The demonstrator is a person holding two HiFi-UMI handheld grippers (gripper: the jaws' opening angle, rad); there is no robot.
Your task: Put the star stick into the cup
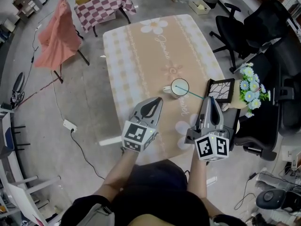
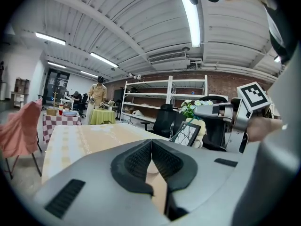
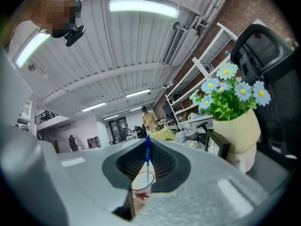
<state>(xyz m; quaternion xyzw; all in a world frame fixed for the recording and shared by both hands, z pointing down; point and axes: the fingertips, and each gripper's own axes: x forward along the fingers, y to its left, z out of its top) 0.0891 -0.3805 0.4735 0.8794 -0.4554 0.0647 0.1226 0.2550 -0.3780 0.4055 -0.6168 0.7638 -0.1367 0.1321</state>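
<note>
Two grippers hover lower centre: the right gripper (image 1: 207, 99) pinches the star stick (image 1: 190, 92), its far end inside the red-leaf cup (image 1: 179, 80) mid-frame. The left gripper (image 1: 155, 101) has its jaws together, empty; cursive script on the tablecloth (image 1: 141, 65) is illegible.

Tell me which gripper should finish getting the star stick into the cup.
Right. The right gripper is shut on the star stick, whose far end lies over the cup's mouth. The left gripper is shut and empty.
</note>
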